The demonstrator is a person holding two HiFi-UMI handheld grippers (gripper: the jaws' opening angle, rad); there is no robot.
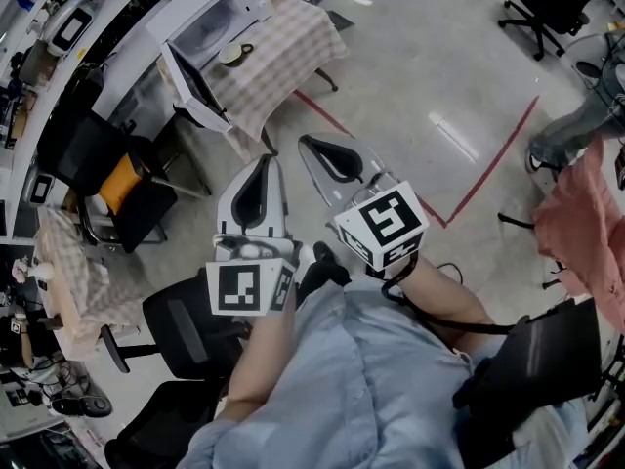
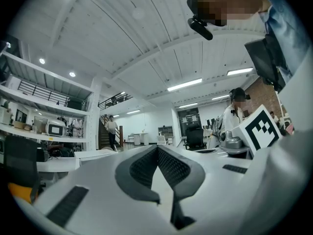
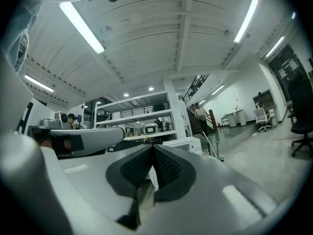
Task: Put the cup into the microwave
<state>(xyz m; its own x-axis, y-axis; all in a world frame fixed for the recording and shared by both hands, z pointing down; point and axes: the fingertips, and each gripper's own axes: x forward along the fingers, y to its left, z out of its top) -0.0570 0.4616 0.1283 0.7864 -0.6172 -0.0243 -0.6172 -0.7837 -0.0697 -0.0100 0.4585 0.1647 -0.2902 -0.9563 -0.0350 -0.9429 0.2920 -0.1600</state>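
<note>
A white microwave (image 1: 210, 22) stands at the top of the head view with its door (image 1: 192, 81) hanging open. Beside it a dark cup (image 1: 234, 54) with a handle sits on a table with a checked cloth (image 1: 283, 47). Both grippers are held level above the floor, well short of that table. My left gripper (image 1: 266, 161) (image 2: 157, 148) has its jaws together with nothing between them. My right gripper (image 1: 311, 143) (image 3: 152, 148) is shut and empty too, to the right of the left one. The cup does not show in either gripper view.
Black office chairs (image 1: 107, 159), one with an orange cushion (image 1: 119, 182), crowd the left side near the microwave table. A red tape line (image 1: 488, 164) crosses the shiny floor. Another person's legs (image 1: 576, 125) and a pink cloth (image 1: 586, 223) are at the right.
</note>
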